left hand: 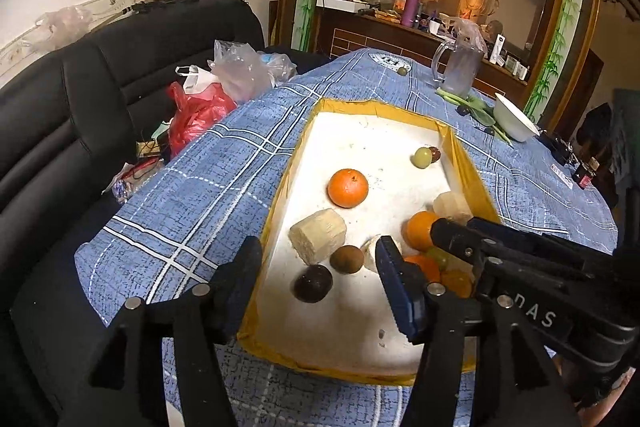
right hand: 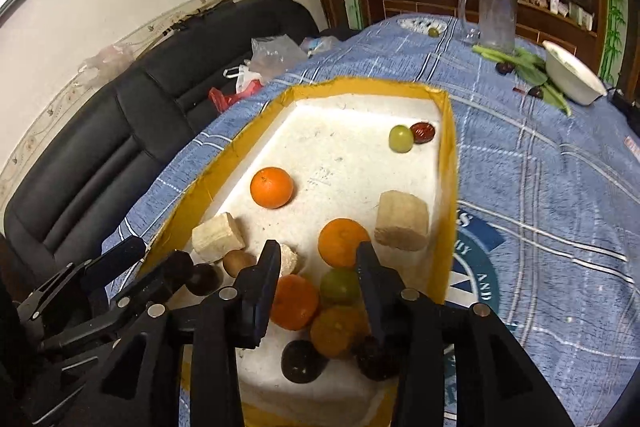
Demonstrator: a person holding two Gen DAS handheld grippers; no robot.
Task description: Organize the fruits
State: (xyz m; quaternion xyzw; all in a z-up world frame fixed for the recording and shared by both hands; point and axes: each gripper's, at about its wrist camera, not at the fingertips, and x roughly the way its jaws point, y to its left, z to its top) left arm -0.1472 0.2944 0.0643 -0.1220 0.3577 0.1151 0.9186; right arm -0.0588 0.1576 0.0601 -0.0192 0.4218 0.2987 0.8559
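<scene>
While our left gripper [left hand: 316, 279] hangs over the near end of the tray [left hand: 466, 163], its jaws stand spread with nothing pinched; a dark, smooth round fruit [left hand: 313, 283] and a dull brown one [left hand: 347, 259] lie on the floor between them, untouched. We see the tray as a shallow rectangle with yellow walls and a white, speckled, foam-like floor, resting on a blue plaid cloth [left hand: 192, 211]. A glossy orange [left hand: 347, 187] sits alone mid-tray, and a pale, fibrous cut cylinder [left hand: 318, 241] lies nearer us. At the far right corner a small green fruit [left hand: 422, 157] touches a dark red one [left hand: 434, 153].

From the right wrist, our right gripper [right hand: 318, 281] also has its jaws parted, gripping nothing. Between them we look down on a cluster of fruit: an orange [right hand: 294, 301], a small green fruit [right hand: 339, 286] and another orange [right hand: 335, 331] packed together, with two dark, rough-skinned fruits [right hand: 302, 361] nearest us. A further orange [right hand: 340, 241] sits just beyond the fingertips, beside a blunt tan chunk [right hand: 402, 226] near the right wall. The left gripper [right hand: 160, 259] shows at lower left.
</scene>
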